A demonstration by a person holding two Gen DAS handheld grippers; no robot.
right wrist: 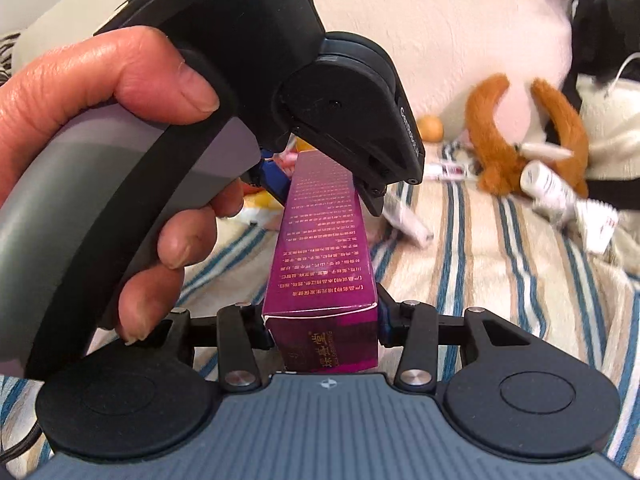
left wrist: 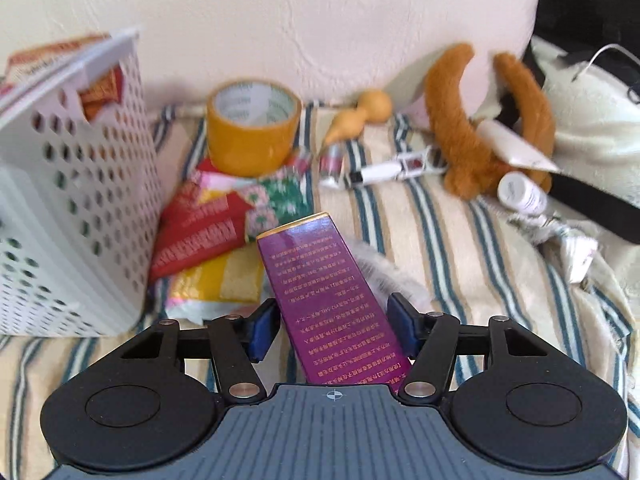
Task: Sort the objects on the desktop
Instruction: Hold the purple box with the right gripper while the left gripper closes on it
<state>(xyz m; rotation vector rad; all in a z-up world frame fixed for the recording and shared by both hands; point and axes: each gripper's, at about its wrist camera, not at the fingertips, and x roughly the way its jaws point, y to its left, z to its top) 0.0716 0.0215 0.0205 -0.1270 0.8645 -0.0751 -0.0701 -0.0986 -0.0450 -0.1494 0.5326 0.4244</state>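
Note:
A long purple box (left wrist: pixel 324 292) with gold print lies between the blue pads of my left gripper (left wrist: pixel 332 330); the jaws stand a little wider than the box, with small gaps on both sides. In the right wrist view my right gripper (right wrist: pixel 322 326) is shut on the near end of the same purple box (right wrist: pixel 320 256). The left gripper's body, held in a hand (right wrist: pixel 104 152), straddles the box's far end there. A white perforated basket (left wrist: pixel 72 200) holding red packets stands at the left.
On the striped cloth (left wrist: pixel 460 248) lie a yellow tape roll (left wrist: pixel 252 128), red and yellow packets (left wrist: pixel 200 240), a small gourd (left wrist: pixel 360 114), a white pen (left wrist: pixel 384 170), a brown plush toy (left wrist: pixel 472 120), a white bottle (left wrist: pixel 520 194) and a white tube (right wrist: pixel 404 216).

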